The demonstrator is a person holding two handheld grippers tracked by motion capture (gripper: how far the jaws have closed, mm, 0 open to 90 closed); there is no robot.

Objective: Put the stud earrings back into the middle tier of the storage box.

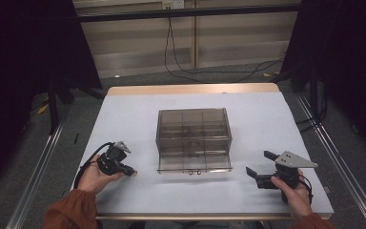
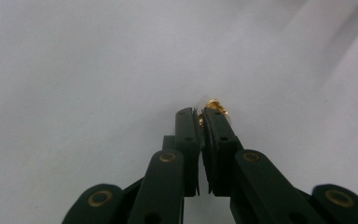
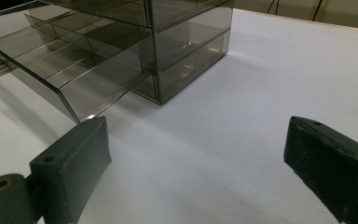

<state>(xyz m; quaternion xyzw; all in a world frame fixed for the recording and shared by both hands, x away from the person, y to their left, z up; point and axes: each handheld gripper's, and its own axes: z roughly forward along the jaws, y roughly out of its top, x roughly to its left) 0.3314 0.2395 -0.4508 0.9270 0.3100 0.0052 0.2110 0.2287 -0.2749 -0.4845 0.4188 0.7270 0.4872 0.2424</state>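
Observation:
A smoky clear plastic drawer cabinet [image 1: 193, 125] stands mid-table, its lowest drawer [image 1: 194, 162] pulled out toward me. The drawer has several dividers and looks empty. Left of it, my left gripper [image 1: 132, 171] lies low over the white table, shut on a small gold-coloured metal piece [image 2: 213, 106] that pokes out past the fingertips [image 2: 186, 116]. My right gripper [image 1: 258, 162] rests to the right of the drawer, open, with nothing between its pads [image 3: 86, 144]. In the right gripper view the pulled-out drawer [image 3: 70, 65] sits ahead and to the left of the cabinet [image 3: 186, 42].
The table [image 1: 248, 114] has a white surface with a wooden far edge [image 1: 193, 89]. Black cables [image 1: 209, 71] lie on the floor beyond. Metal rails [image 1: 38, 167] run along both sides of the table.

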